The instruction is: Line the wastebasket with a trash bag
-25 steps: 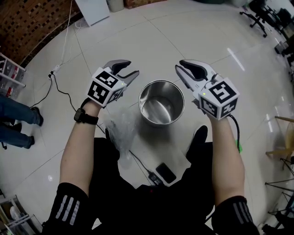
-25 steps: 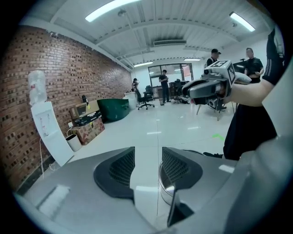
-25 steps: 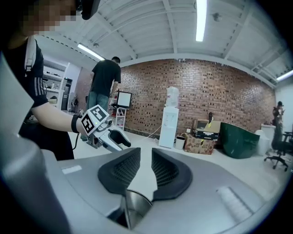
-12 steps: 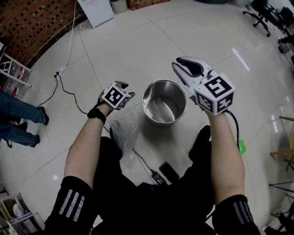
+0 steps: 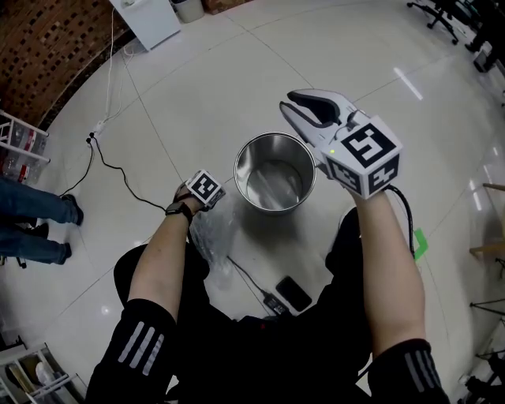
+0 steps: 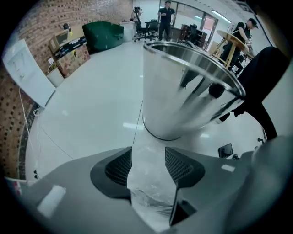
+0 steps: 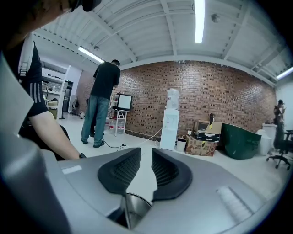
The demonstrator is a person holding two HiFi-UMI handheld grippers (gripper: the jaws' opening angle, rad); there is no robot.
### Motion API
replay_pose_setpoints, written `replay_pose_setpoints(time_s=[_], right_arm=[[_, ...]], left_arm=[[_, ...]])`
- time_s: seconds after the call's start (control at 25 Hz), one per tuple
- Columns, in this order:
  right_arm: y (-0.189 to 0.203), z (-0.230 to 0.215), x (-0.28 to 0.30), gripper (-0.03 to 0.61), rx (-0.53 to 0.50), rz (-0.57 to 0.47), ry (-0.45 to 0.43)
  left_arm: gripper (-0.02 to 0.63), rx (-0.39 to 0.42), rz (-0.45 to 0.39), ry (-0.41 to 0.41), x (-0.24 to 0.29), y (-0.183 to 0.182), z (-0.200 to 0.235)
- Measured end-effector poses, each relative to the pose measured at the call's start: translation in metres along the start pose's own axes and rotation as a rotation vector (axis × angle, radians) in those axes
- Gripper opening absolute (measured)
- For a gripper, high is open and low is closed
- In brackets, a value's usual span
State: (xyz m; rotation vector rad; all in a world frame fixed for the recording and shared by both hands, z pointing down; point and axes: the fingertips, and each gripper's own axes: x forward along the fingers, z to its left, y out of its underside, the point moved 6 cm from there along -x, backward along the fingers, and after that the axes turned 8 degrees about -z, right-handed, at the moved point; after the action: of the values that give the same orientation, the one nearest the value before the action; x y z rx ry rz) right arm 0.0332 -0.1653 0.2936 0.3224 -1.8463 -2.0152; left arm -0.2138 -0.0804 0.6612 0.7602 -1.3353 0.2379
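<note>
A shiny steel wastebasket (image 5: pixel 276 173) stands upright and unlined on the white tile floor. A crumpled clear trash bag (image 5: pixel 211 230) lies on the floor to its left. My left gripper (image 5: pixel 203 192) is low over the bag and points down. In the left gripper view its jaws (image 6: pixel 148 153) are opening with the bag (image 6: pixel 149 183) showing between them, the pads not pressing on it, and the wastebasket (image 6: pixel 183 91) just beyond. My right gripper (image 5: pixel 287 104) hovers above the basket's right rim. It is narrowly open with nothing in it, and the rim (image 7: pixel 135 205) shows below it.
A phone (image 5: pixel 293 293) and a thin cable (image 5: pixel 245 276) lie on the floor near my feet. A power cord (image 5: pixel 118 170) runs at the left, past a bystander's legs (image 5: pixel 31 229). A white cabinet (image 5: pixel 146 20) stands at the back.
My left gripper has dropped from beside the wastebasket's rim down to the bag on the floor, tipping to point downward. The right gripper has kept still.
</note>
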Motion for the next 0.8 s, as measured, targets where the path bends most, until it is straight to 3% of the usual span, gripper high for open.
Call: replay_pose_setpoints(time_s=[0.2,0.48,0.6,0.72,0.8], right_arm=[[-0.010,0.002,-0.002,0.086,-0.009,-0.032,-0.006],[-0.022,0.012,-0.005,0.086,-0.031,-0.034,-0.024],[-0.019,0.011,-0.003,0.086,-0.033,-0.043,-0.031],[-0.014,0.010,-0.003,0.086,-0.031,-0.040,-0.036],[-0.013,0.008,-0.002,0.086,-0.028,-0.037,-0.032]], left_arm=[[0.237,-0.023,0.098,0.024,0.042,0.034,-0.009],[0.225,-0.048,0.204,0.087,0.061,0.060,-0.015],[0.150,-0.035,0.234,0.072,0.064,0.065,-0.014],[-0.006,0.010,0.230,-0.001,0.062,0.064,-0.005],[-0.006,0.007,0.215,-0.006,0.058,0.061,-0.003]])
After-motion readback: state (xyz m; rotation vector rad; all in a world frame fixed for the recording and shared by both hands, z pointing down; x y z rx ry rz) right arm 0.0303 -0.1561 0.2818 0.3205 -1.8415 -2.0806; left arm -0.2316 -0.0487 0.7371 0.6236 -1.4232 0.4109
